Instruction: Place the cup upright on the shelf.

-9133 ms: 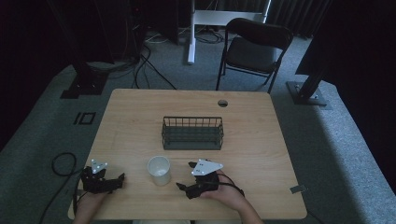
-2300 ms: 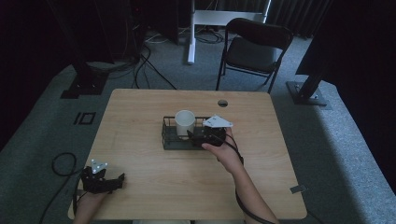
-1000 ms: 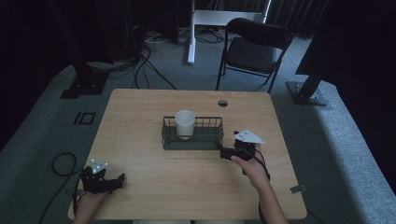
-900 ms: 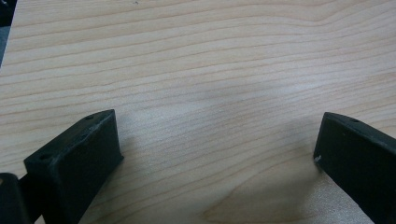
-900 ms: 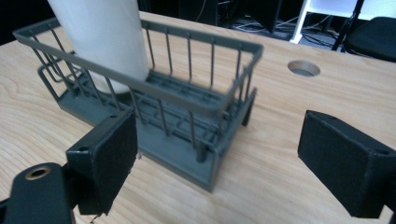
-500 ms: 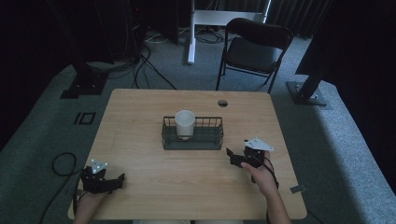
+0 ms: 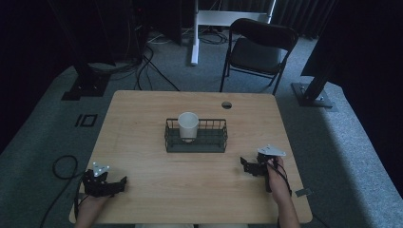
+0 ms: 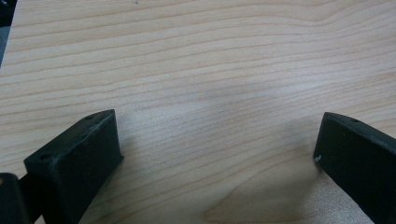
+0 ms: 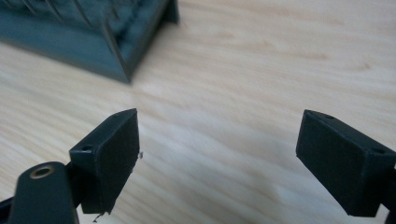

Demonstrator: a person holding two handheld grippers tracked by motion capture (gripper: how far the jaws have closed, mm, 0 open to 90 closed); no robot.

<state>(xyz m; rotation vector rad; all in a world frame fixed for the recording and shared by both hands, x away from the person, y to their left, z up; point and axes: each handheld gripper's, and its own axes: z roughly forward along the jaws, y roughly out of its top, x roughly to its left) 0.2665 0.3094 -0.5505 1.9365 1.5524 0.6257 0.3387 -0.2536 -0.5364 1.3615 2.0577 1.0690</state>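
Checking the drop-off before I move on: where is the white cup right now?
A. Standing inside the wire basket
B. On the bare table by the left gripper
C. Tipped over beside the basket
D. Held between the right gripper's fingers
A: in the high view the white cup stands upright inside the wire basket, at its left end, while the right gripper sits apart on the table with its fingers spread and nothing between them.

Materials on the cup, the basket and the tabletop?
Cup: looks like white paper or thin plastic, matte; too small to settle. Basket: dark coated metal wire, going by the thin grid walls and solid base. Tabletop: pale wood or wood-look laminate, smooth satin, printed or real grain lines.
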